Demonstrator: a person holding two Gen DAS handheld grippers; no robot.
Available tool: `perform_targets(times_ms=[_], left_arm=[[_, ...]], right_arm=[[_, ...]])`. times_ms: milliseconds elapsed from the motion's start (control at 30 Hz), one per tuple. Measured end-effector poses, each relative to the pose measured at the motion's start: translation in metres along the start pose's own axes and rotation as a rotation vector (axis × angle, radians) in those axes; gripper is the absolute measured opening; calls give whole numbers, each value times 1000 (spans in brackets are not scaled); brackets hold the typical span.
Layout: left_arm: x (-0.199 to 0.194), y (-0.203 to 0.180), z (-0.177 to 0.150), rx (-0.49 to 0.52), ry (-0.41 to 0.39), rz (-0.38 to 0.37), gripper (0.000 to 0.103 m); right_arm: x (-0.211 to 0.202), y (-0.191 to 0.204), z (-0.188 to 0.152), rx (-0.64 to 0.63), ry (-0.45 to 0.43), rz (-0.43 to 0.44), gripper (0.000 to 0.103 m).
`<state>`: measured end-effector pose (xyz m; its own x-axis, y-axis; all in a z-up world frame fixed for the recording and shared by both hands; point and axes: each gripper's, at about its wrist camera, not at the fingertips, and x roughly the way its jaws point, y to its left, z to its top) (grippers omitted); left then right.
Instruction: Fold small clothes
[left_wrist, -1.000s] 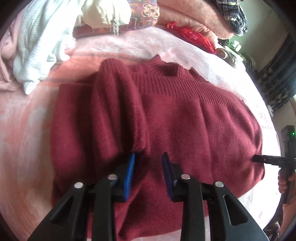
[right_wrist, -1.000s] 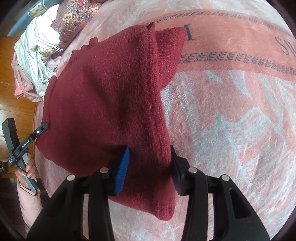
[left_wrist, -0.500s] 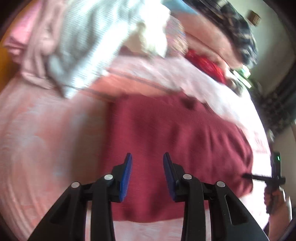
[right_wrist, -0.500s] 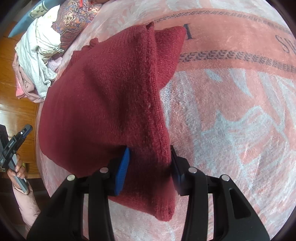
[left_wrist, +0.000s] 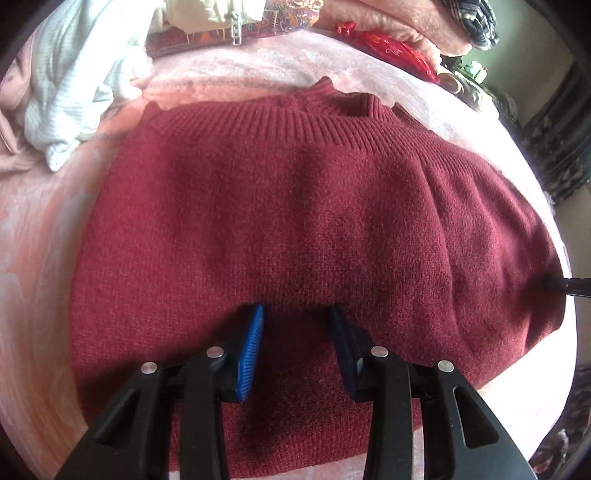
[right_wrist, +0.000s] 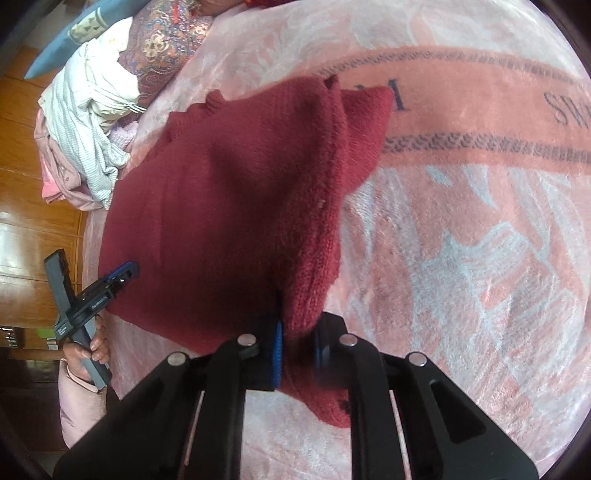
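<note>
One sweater (left_wrist: 303, 229) lies part-folded on the bed (right_wrist: 461, 240), sides seemingly turned in. Right gripper (right_wrist: 297, 350) is clamped on its edge; left gripper (left_wrist: 295, 343) rests on it, fingers apart. The final fold looks undone, and a clothes pile (right_wrist: 88, 122) beyond the sweater waits.

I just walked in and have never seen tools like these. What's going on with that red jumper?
A person is folding a dark red knitted sweater on a pink patterned blanket, using hand-held tongs. The right tongs are pinched shut on a fold of the sweater's edge. The left tongs are open, hovering over the sweater and gripping nothing. A heap of other clothes lies beside it.
</note>
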<state>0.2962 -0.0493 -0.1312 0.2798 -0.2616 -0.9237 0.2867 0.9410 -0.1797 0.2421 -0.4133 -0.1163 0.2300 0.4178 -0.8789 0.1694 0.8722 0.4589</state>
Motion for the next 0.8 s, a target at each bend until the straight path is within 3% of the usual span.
perform_targets(times_ms=[200,400,633,700,767,800], left_arm=[[-18,9,0,-54,-15,-69,37],[-32,18,-1,-77,-17,-131,38],[-22,34,-4,-127,7,-172,38],[-22,37,-3,-140,7,-186,38],[-21,38,-3,-150,7,-198,38],[-21,38,-3,-156,3,-200,38]], right_arm=[[-19,92,16,-127,-29,7,10],[17,170,18,-243,16,-30,11],[87,195,0,-299,105,-16,14],[93,193,-4,-300,112,6,20],[85,189,-7,-287,113,66,36],[77,185,-7,-277,112,114,36]])
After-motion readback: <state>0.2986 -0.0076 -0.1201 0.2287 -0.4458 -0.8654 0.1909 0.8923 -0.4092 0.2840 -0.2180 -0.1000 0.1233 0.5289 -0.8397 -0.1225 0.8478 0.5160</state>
